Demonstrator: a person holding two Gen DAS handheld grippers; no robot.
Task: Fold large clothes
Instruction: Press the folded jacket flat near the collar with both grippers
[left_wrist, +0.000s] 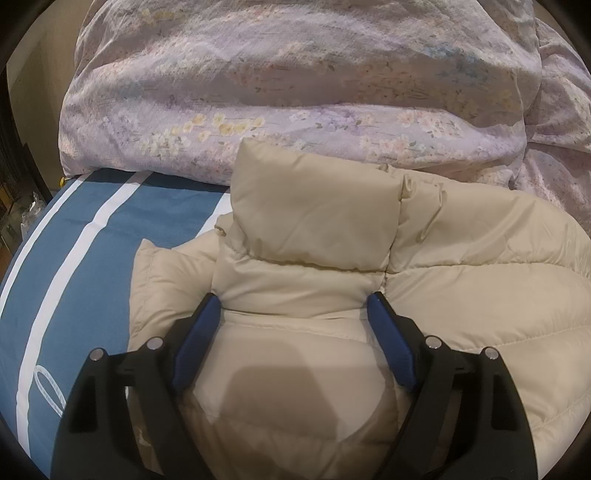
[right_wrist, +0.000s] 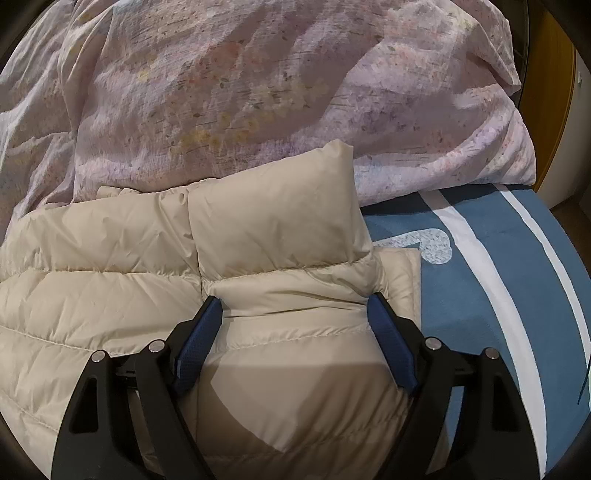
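A beige quilted puffer jacket (left_wrist: 461, 258) lies on a blue sheet with white stripes (left_wrist: 92, 240). In the left wrist view my left gripper (left_wrist: 293, 302) is open, its blue pads (left_wrist: 199, 332) straddling a folded end of the jacket at the jacket's left side. The jacket (right_wrist: 92, 266) also shows in the right wrist view, where my right gripper (right_wrist: 293, 304) is open with blue pads (right_wrist: 391, 339) either side of a puffy folded end at the jacket's right side. Neither gripper pinches the fabric.
A bulky pink floral duvet (left_wrist: 295, 92) is heaped just behind the jacket, and it also fills the far side of the right wrist view (right_wrist: 240, 92). The bed edge curves at the left (left_wrist: 22, 258). A wooden door or wall (right_wrist: 550, 110) stands at the far right.
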